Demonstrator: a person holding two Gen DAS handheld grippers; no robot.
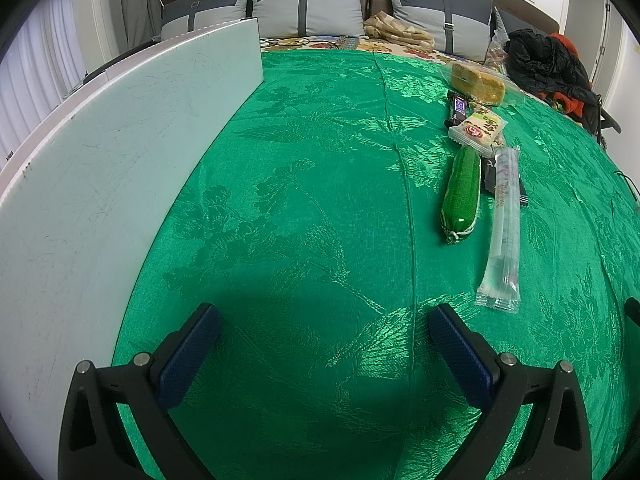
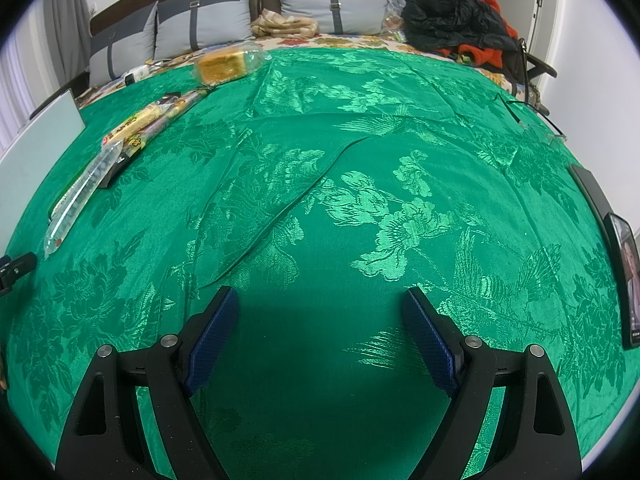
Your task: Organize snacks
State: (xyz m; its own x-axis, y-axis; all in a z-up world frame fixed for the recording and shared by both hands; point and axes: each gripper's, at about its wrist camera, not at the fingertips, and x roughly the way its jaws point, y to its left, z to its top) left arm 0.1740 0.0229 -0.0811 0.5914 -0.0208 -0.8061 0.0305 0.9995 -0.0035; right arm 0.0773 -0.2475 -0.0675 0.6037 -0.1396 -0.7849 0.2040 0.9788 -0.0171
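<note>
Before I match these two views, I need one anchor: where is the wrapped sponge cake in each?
Left wrist: the sponge cake lies upper right, at the far end of the snack row.
Right wrist: it lies upper left, near the far edge of the cloth.
Shared landmark: the clear tube packet, nearest snack in both.

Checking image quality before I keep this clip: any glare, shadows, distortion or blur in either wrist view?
Left wrist view: strong fisheye bowing, dark corner vignette, a soft shadow on the green cloth between the open left tongs, sheen along its crease. Right wrist view: same bowing, shiny highlights on the woven flowers, a shadow between the open right tongs, snacks smeared toward the left edge; otherwise sharp.
</note>
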